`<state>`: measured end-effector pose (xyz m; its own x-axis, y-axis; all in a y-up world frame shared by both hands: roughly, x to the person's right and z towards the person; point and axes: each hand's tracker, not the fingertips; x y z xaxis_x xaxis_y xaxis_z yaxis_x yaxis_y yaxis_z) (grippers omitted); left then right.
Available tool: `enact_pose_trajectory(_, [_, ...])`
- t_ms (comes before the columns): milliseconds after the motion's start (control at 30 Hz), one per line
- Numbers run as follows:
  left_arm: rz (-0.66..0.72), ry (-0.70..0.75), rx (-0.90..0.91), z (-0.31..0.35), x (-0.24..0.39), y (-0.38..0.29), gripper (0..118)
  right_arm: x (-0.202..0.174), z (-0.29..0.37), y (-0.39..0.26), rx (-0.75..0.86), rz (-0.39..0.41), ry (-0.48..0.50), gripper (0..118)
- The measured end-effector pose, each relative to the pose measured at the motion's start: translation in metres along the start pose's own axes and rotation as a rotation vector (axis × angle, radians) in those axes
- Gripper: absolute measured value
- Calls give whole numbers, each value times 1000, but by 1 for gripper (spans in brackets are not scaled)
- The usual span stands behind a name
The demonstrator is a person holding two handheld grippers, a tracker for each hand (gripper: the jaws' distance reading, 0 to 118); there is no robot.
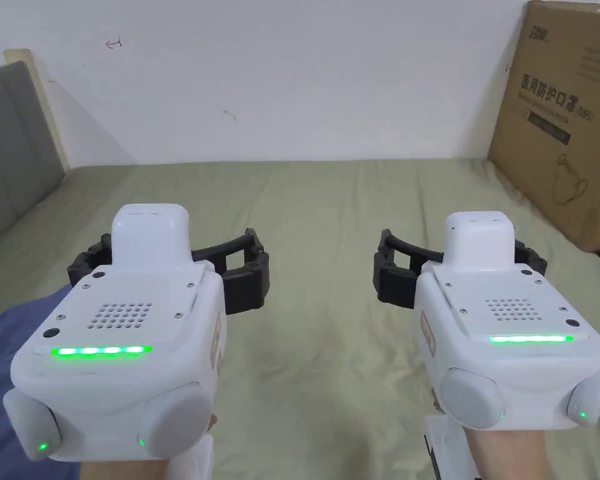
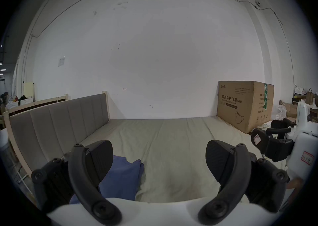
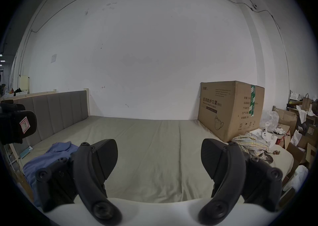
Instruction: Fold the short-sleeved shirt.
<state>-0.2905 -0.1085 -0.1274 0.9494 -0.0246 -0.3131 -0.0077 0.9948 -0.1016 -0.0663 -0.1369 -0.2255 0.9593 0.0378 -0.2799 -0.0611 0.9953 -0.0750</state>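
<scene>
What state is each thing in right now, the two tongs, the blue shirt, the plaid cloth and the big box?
Left tongs: open, holding nothing, above the bed.
Right tongs: open, holding nothing, above the bed.
Blue shirt: crumpled in a heap at the bed's left edge, not yet folded.
Plaid cloth: bunched up by the box, untouched.
Cardboard box: closed, standing upright on the bed's far right corner.
Bed sheet: spread flat, lightly creased.

shirt [image 3: 51, 157] on bed [image 1: 330, 250], left | box [image 1: 561, 125] right (against wall [image 1: 292, 81])

Matt cloth bedsheet [image 1: 330, 262]; brown cardboard box [image 1: 561, 119]; glossy plastic housings.
</scene>
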Motion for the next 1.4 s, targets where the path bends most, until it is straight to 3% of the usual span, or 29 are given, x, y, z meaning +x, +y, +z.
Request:
enact_pose_trajectory(1133, [-49, 22, -3, -2, 7, -4, 110, 8, -1, -3, -17, -37, -25, 103])
enact_pose_trajectory(1400, [-26, 23, -1, -1, 8, -2, 110, 5, -1, -4, -20, 0, -38, 103])
